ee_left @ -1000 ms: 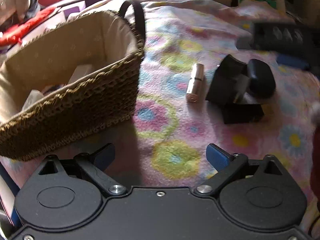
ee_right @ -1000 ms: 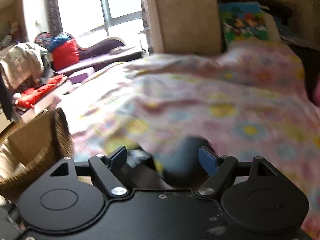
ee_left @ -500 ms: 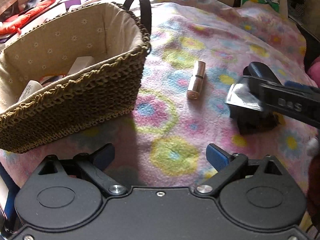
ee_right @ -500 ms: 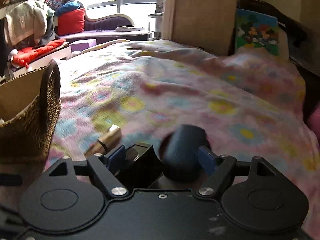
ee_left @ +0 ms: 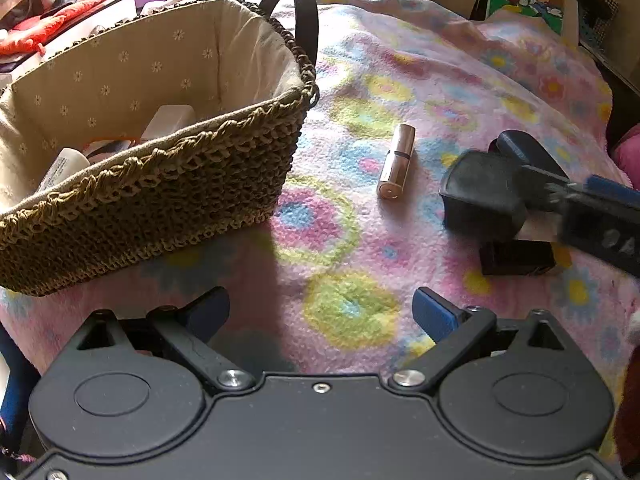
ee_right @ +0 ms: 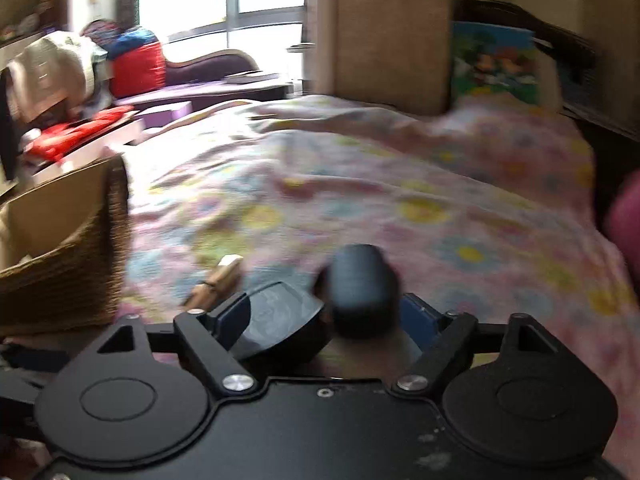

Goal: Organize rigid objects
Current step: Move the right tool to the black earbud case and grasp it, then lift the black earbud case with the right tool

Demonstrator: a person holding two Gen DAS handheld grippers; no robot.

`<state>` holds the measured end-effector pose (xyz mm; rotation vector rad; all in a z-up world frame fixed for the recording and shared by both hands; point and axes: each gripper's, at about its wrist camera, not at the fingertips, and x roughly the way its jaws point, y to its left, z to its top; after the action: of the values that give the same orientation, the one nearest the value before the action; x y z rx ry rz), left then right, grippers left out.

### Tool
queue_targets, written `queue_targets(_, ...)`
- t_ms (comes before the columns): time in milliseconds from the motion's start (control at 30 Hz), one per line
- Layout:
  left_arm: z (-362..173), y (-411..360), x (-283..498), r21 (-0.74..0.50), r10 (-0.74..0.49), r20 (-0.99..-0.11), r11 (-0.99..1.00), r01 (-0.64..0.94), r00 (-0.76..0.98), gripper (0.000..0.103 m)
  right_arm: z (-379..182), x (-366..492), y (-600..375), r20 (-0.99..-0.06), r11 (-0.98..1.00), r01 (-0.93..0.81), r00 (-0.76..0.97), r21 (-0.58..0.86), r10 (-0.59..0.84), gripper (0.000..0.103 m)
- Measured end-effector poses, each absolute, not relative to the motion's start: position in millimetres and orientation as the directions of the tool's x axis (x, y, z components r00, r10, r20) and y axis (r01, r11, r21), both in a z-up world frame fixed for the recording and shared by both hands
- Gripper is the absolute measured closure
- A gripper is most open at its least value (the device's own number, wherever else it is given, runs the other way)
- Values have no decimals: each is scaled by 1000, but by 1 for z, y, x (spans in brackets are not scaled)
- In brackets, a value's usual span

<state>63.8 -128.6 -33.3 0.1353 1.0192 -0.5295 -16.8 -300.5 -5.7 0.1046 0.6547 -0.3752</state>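
Left wrist view: the right gripper [ee_left: 532, 196] is seen clenched on a rounded black plastic case [ee_left: 480, 196], held above the floral fleece blanket [ee_left: 348, 308], right of the woven wicker basket with beige lining [ee_left: 160, 184]. A small black rectangular box [ee_left: 516, 258] lies beneath it; a rose-gold metal lipstick tube [ee_left: 394, 162] lies between case and basket. The left gripper [ee_left: 320, 312] is spread wide, holding nothing. Risk noted: the smooth rounded case, apparently hinged, may slip or swing during transfer; the tube may be knocked and roll.
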Motion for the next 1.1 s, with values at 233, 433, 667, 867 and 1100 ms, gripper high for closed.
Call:
queue_targets(233, -34, -126, 64, -146, -362, -842, 867, 477, 400, 8, -19, 11, -268, -634, 959, 242, 721, -149, -281, 20)
queue_targets(433, -36, -128, 65, -148, -361, -848, 864, 481, 388, 8, -34, 33, -262, -656, 946, 181, 685, -268, -317, 15)
queue_targets(667, -39, -132, 64, -120, -342, -856, 860, 495, 388, 8, -46, 44, -267, -710, 952, 91, 647, -291, -279, 26)
queue_targets(867, -40, -125, 67, -139, -348, -852, 870, 472, 390, 8, -37, 35, -277, -693, 966, 144, 674, -215, -255, 27)
queue_targets(1100, -39, -123, 66, -161, -365, -847, 869, 468, 386, 8, 6, -8, -296, -554, 943, 314, 768, -111, -321, 26)
